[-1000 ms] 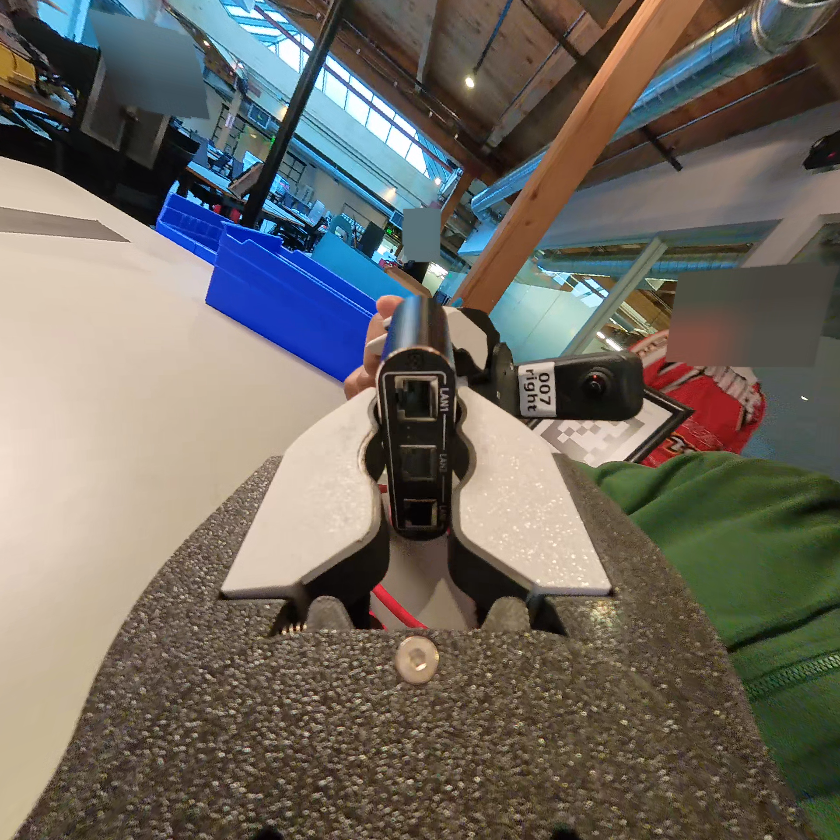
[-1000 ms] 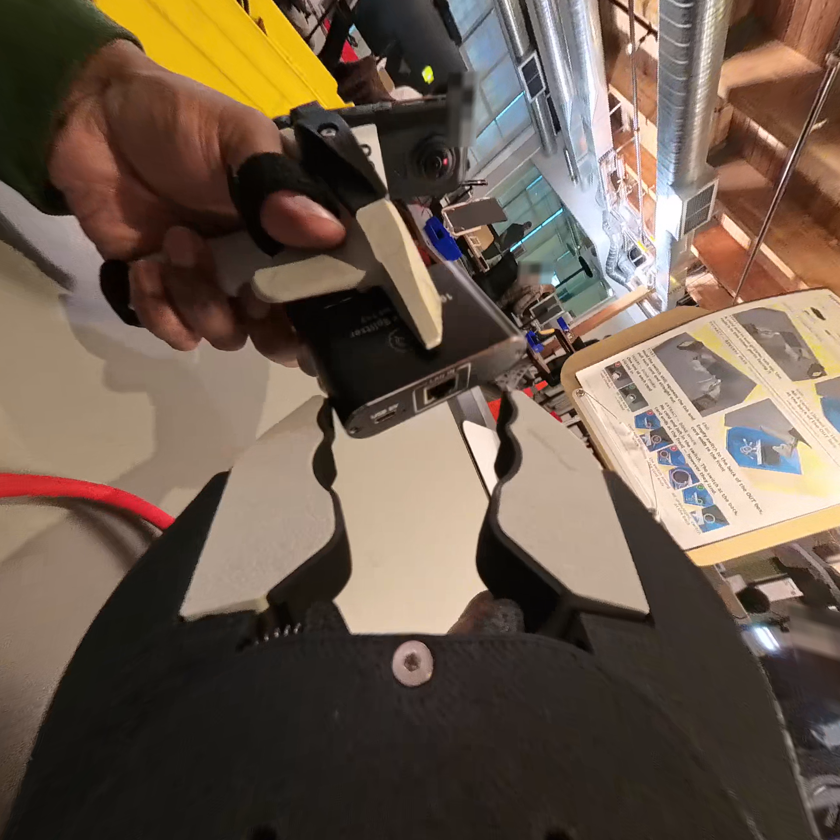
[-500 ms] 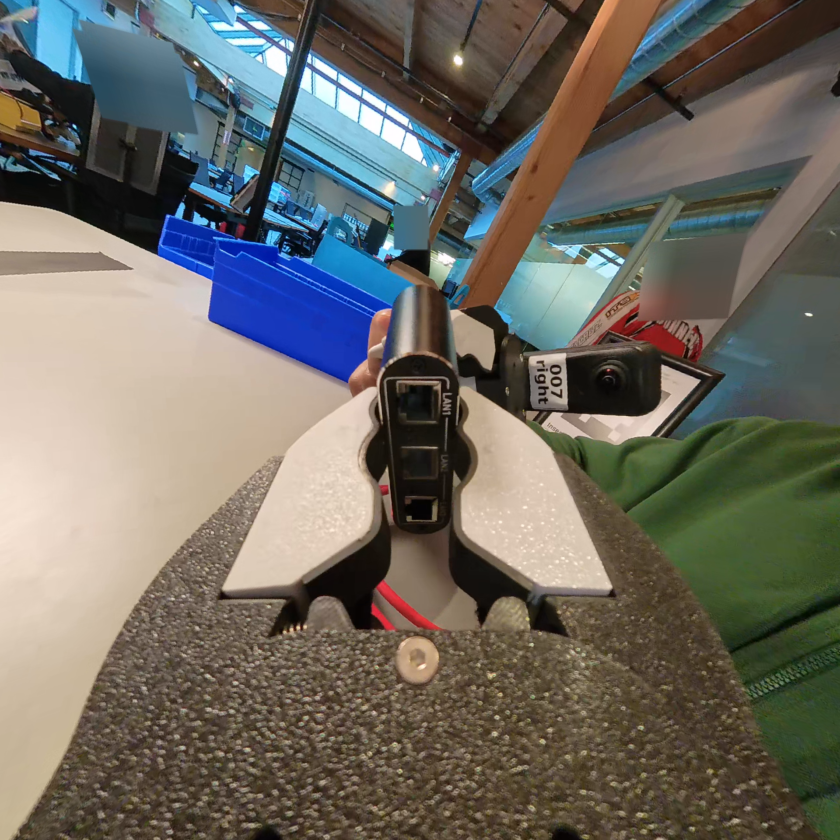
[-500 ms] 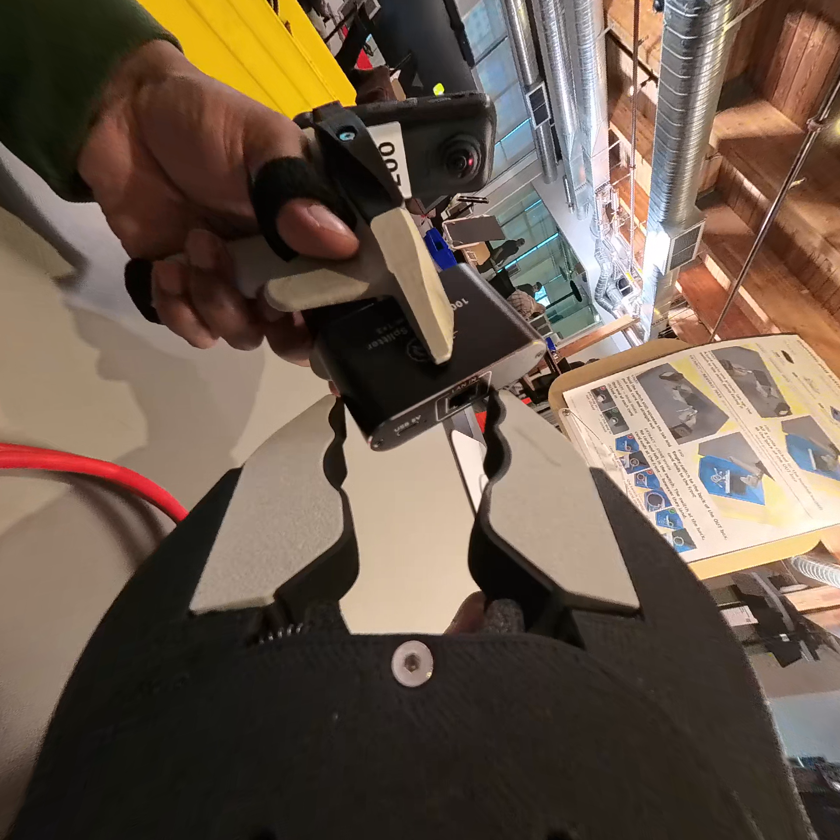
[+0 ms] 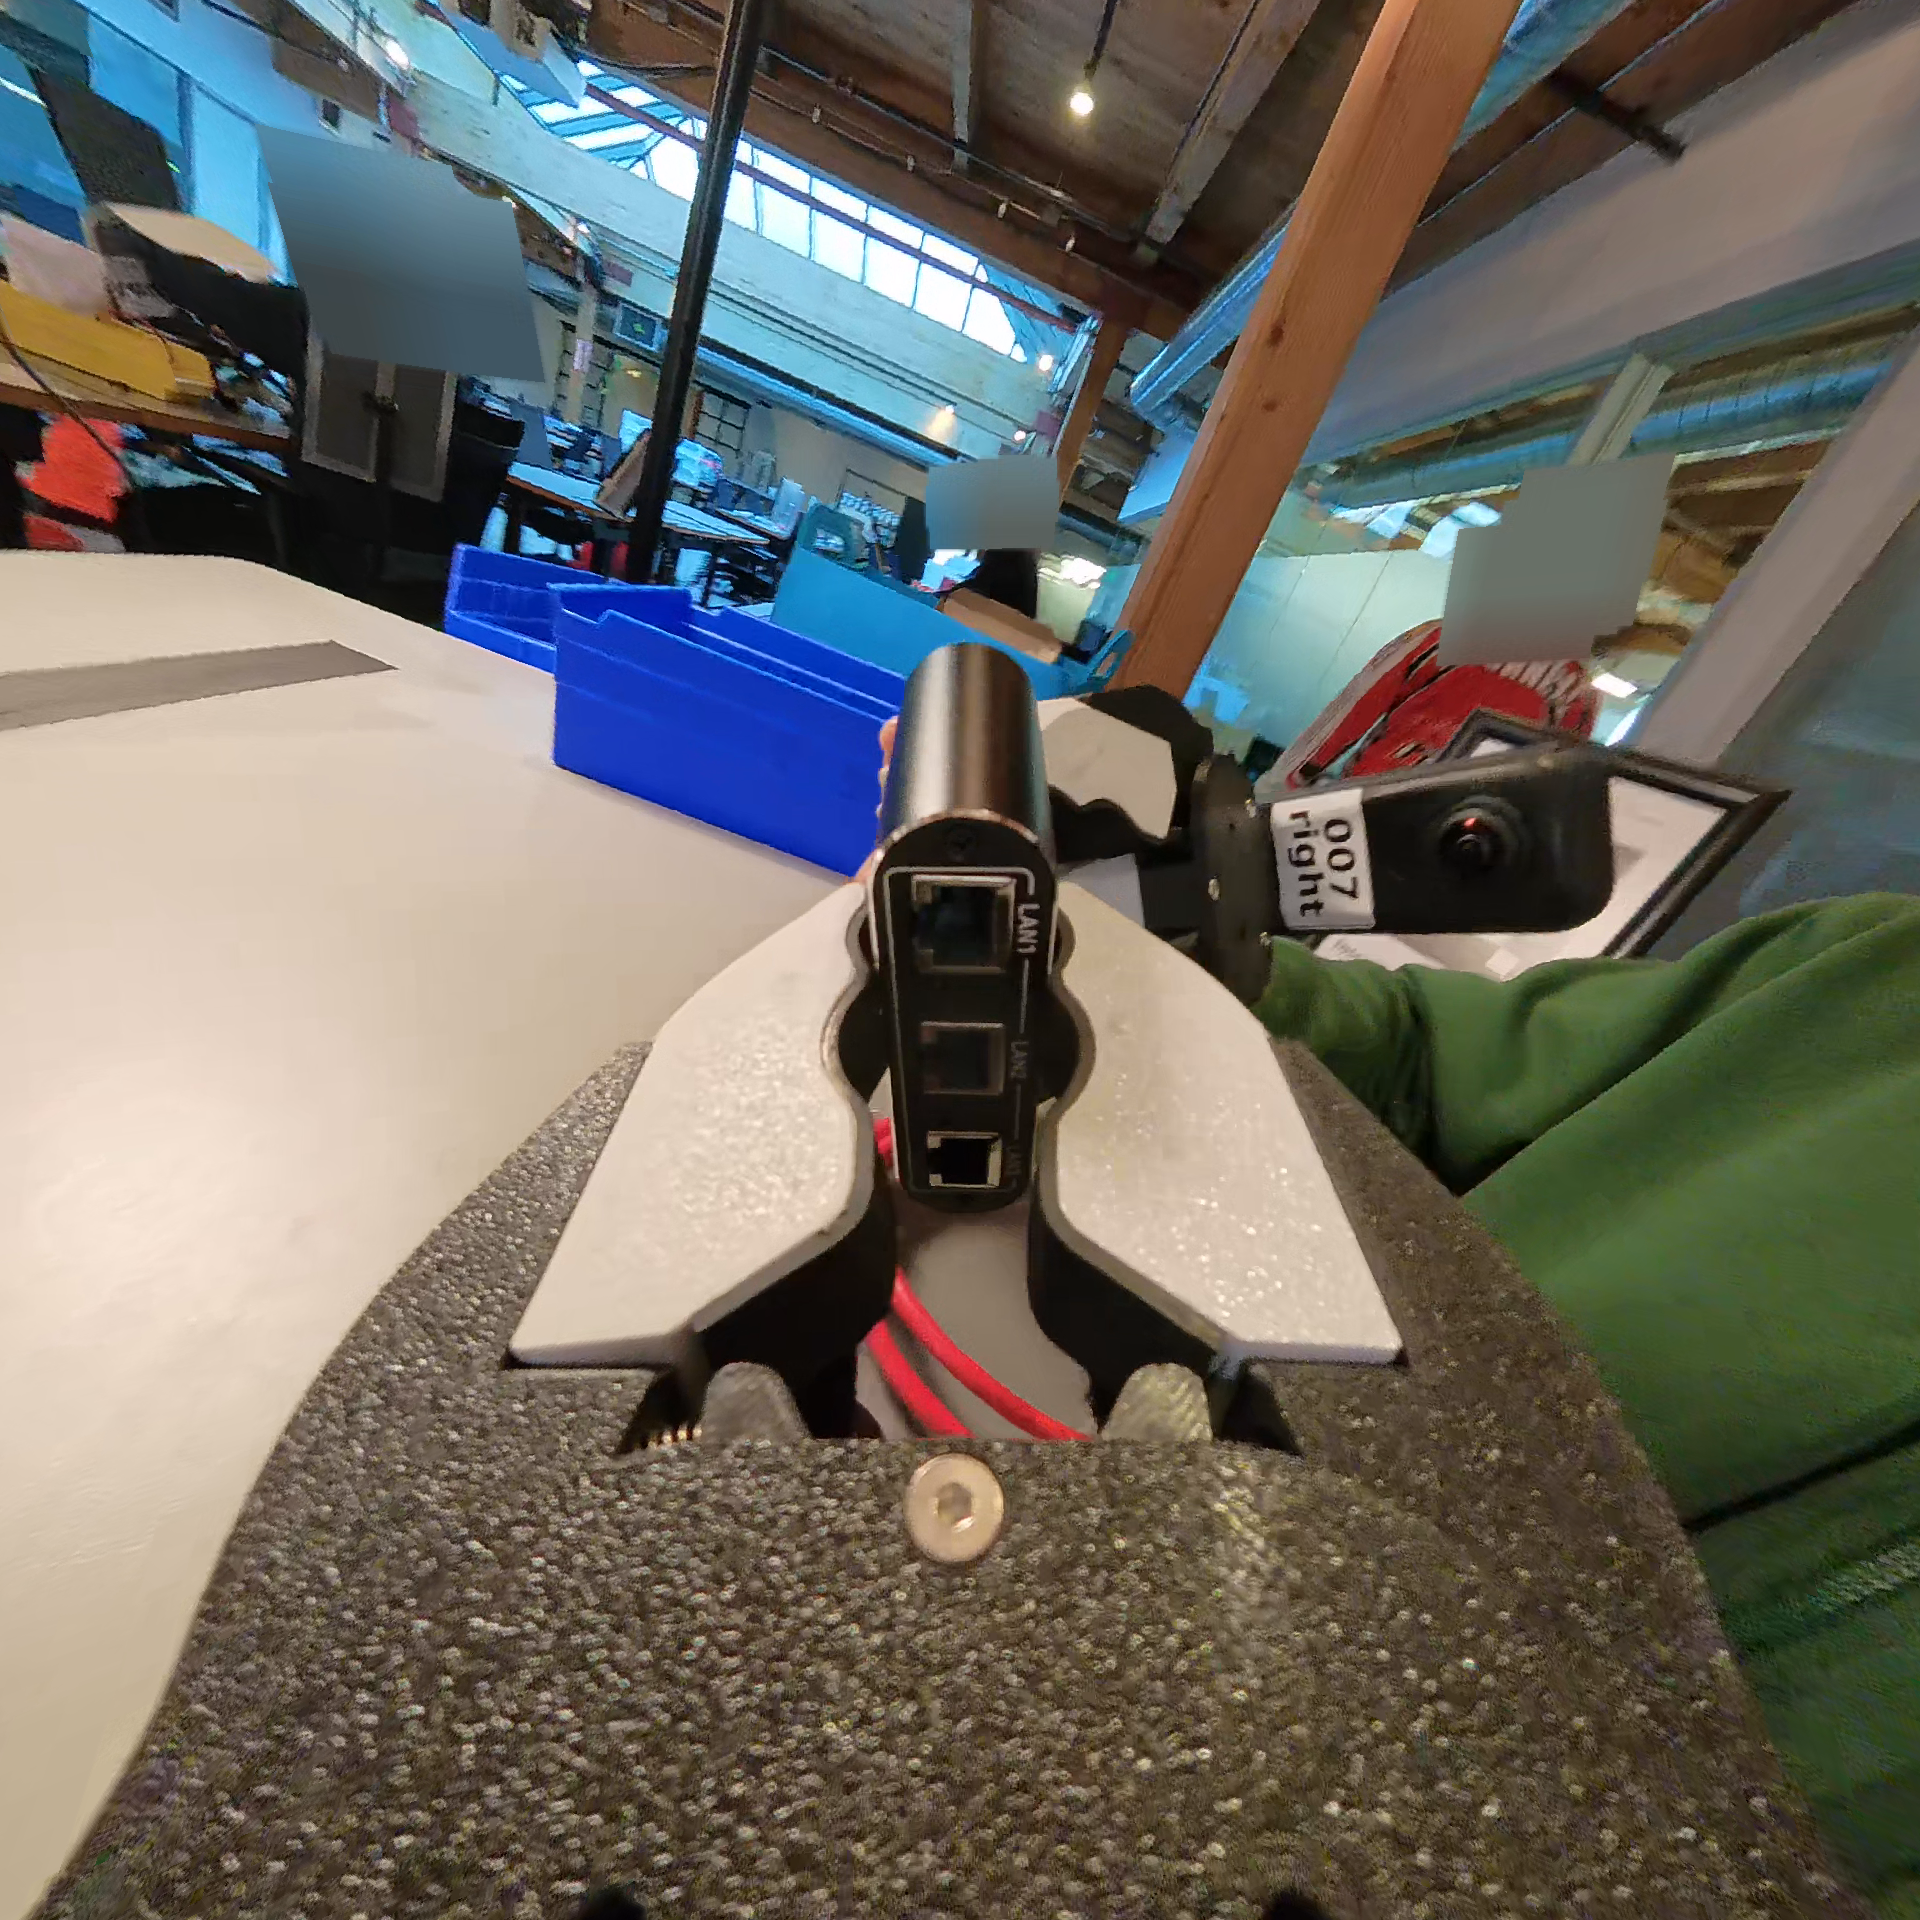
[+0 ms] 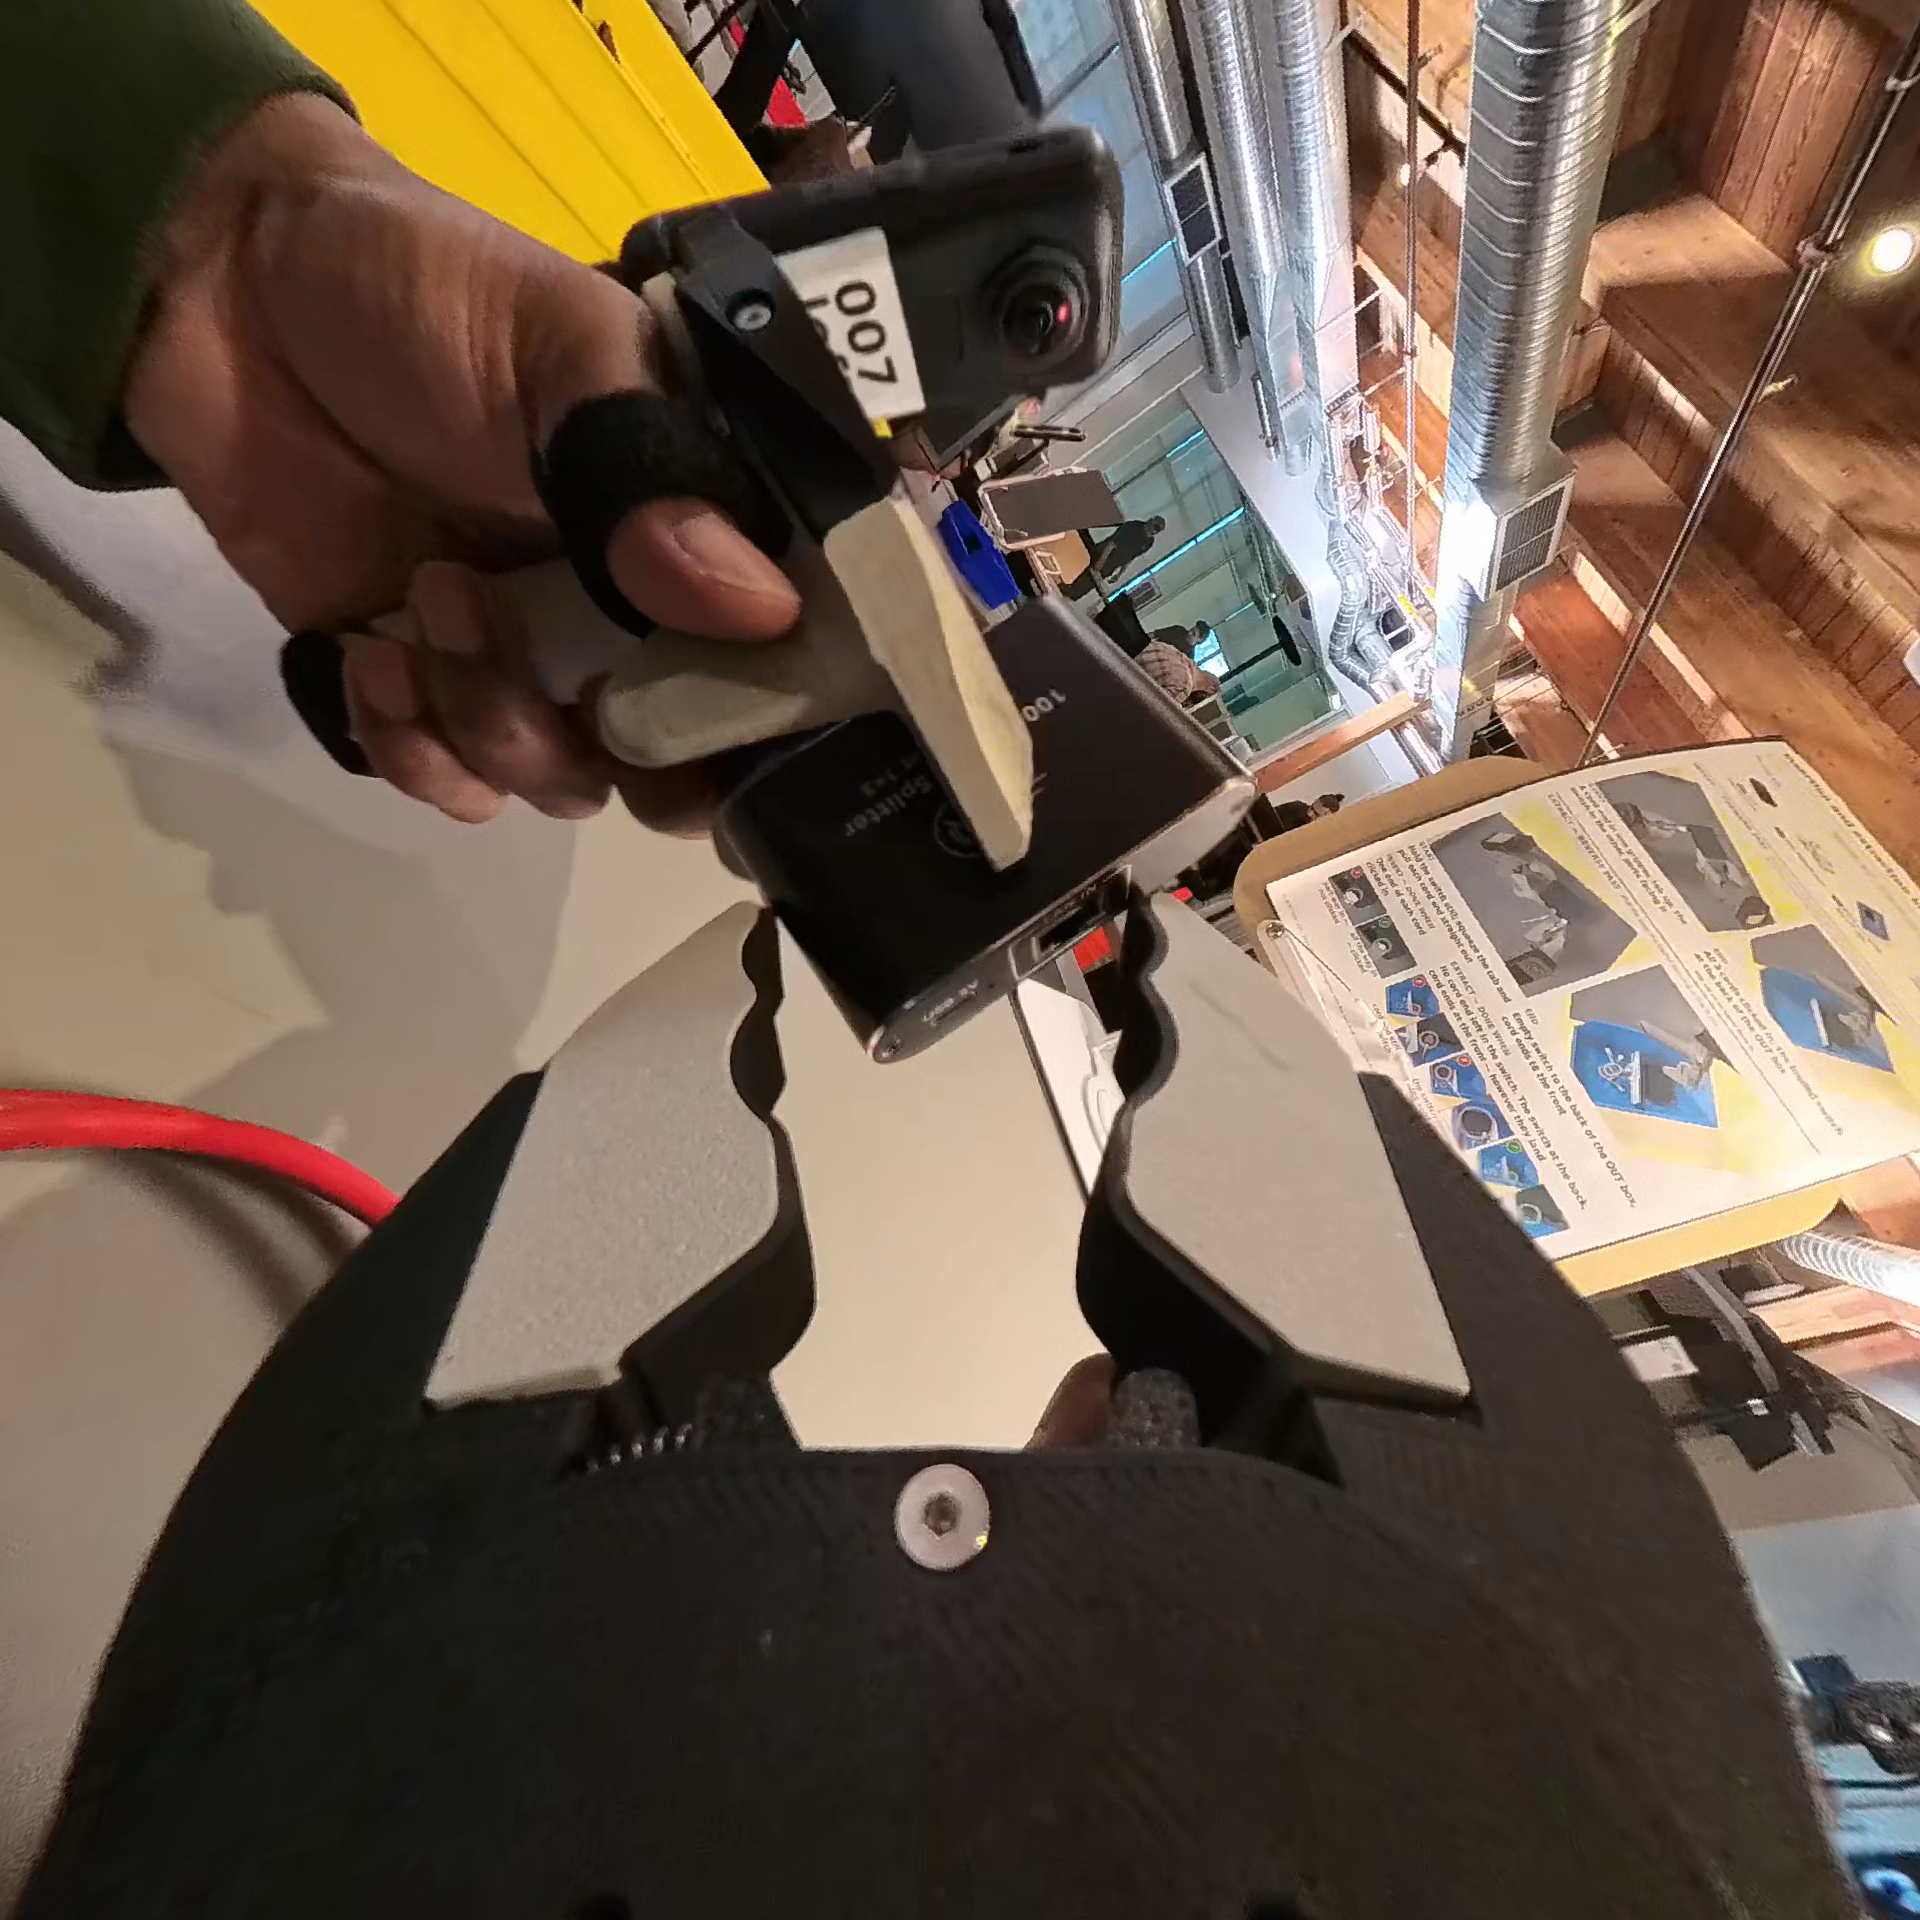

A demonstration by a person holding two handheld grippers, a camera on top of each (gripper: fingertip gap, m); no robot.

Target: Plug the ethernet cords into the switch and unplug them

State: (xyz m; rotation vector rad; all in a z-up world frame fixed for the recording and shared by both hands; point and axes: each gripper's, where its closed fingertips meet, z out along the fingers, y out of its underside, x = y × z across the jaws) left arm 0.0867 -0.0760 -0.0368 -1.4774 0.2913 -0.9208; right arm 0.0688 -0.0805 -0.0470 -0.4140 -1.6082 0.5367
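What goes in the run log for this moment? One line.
left tool: shut on switch | right tool: open, empty | ports: empty | red cord: on table

One switch (image 5: 964, 997) shows three ports, all empty. Two blue bins (image 5: 717, 727) stand at upper left; the red cords (image 5: 935, 1361) look like two.

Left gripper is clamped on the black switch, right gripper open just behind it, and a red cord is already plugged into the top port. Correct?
Not quite. In the left wrist view all three ports on the switch are empty; the red cord only lies on the table below it. The rest holds: the left gripper is clamped on the switch, and the right gripper has its jaws open just behind it.
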